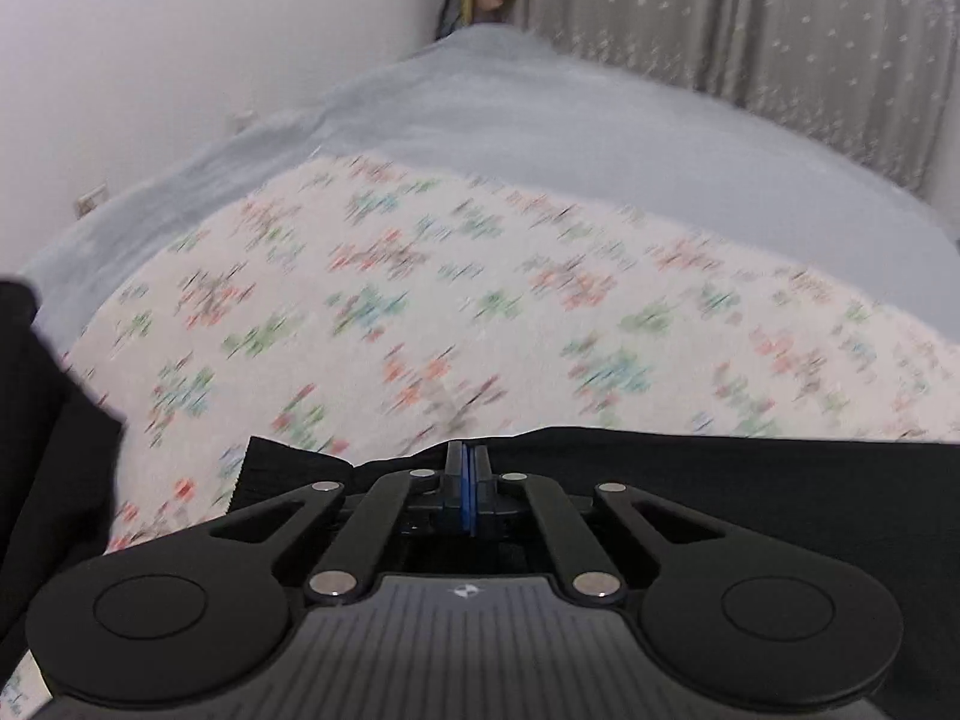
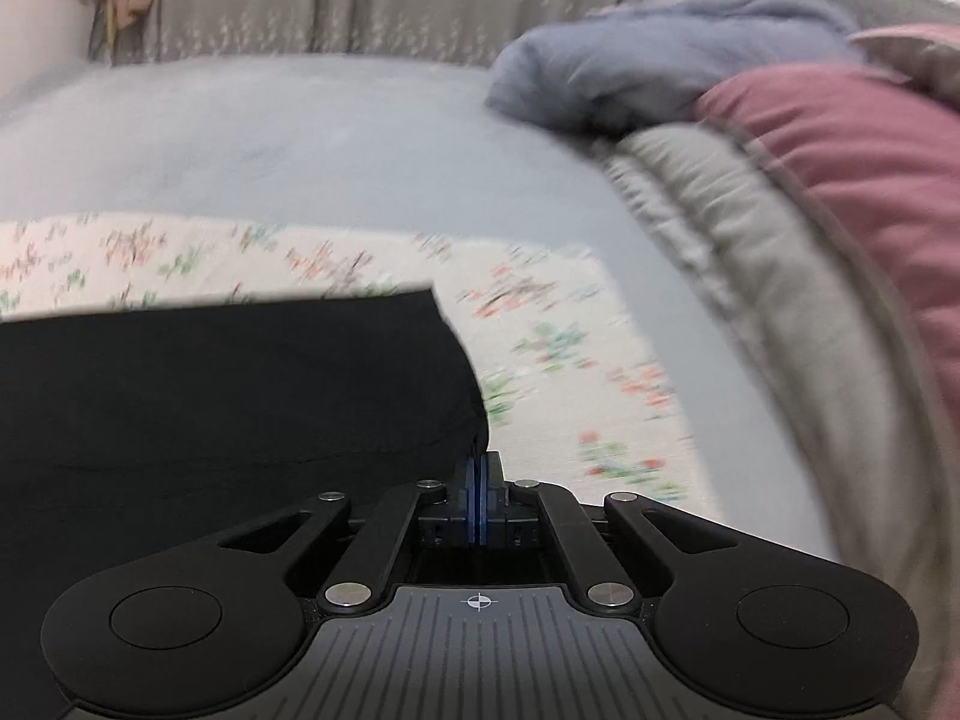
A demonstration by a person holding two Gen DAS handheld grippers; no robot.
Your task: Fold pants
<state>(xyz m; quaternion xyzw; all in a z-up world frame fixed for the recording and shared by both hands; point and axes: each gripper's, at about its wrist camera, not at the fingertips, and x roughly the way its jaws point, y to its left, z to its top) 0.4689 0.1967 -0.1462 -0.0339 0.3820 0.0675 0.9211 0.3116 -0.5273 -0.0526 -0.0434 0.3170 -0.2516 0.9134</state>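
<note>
A bed (image 2: 270,138) covered in a pale grey-blue sheet carries everything. A floral cloth (image 1: 420,312), cream with red and green motifs, lies flat on it, its far edge running toward 1 o'clock in the left wrist view. Black pants (image 2: 228,396) lie on that cloth at 9 o'clock in the right wrist view. At 2 o'clock there, bedding is heaped: a blue-grey pillow (image 2: 660,72), a grey quilt (image 2: 750,228) and what looks like a pink duvet (image 2: 870,168), though blur softens them.

Open floral cloth (image 1: 420,300) and bare grey sheet (image 2: 270,138) ahead; piled bedding (image 2: 840,192) blocking the right.
</note>
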